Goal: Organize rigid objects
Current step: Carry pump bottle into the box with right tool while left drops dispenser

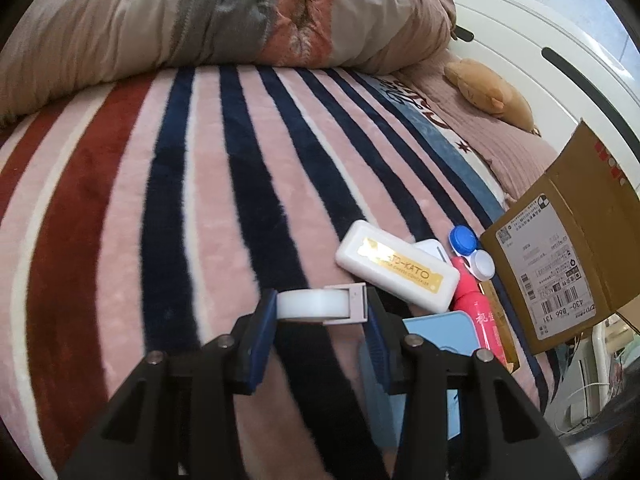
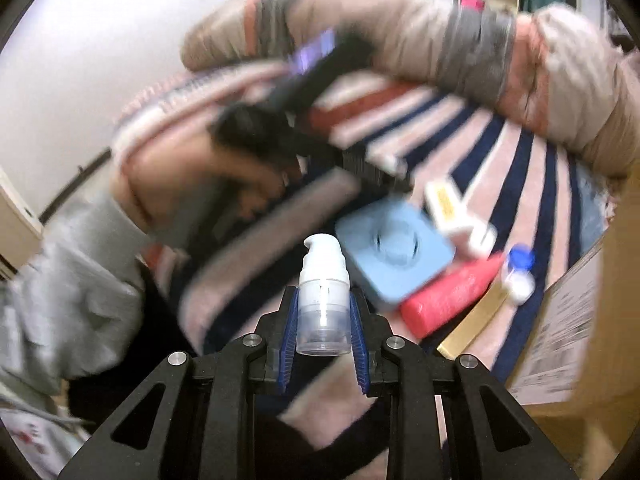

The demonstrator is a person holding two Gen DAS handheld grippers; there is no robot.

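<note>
My left gripper [image 1: 322, 306] is shut on a white tape dispenser [image 1: 320, 305], held just above the striped blanket [image 1: 180, 200]. To its right lie a white KATO case [image 1: 396, 266], a blue-and-white contact lens case [image 1: 472, 252], a pink tube [image 1: 476, 312] and a light blue square box [image 1: 444, 334]. My right gripper [image 2: 323, 320] is shut on a clear pump bottle [image 2: 323, 300] with a white head, held upright above the bed. The right wrist view is blurred; it shows the blue box [image 2: 394, 250], pink tube [image 2: 448, 296], white case [image 2: 448, 208] and lens case [image 2: 520, 276].
A cardboard box [image 1: 568, 236] with shipping labels stands at the right edge of the bed, also in the right wrist view [image 2: 580, 320]. A folded quilt [image 1: 200, 20] lies along the far side. A brown plush toy [image 1: 492, 92] lies near the white headboard [image 1: 540, 40]. A gold flat box [image 2: 476, 320] lies under the tube.
</note>
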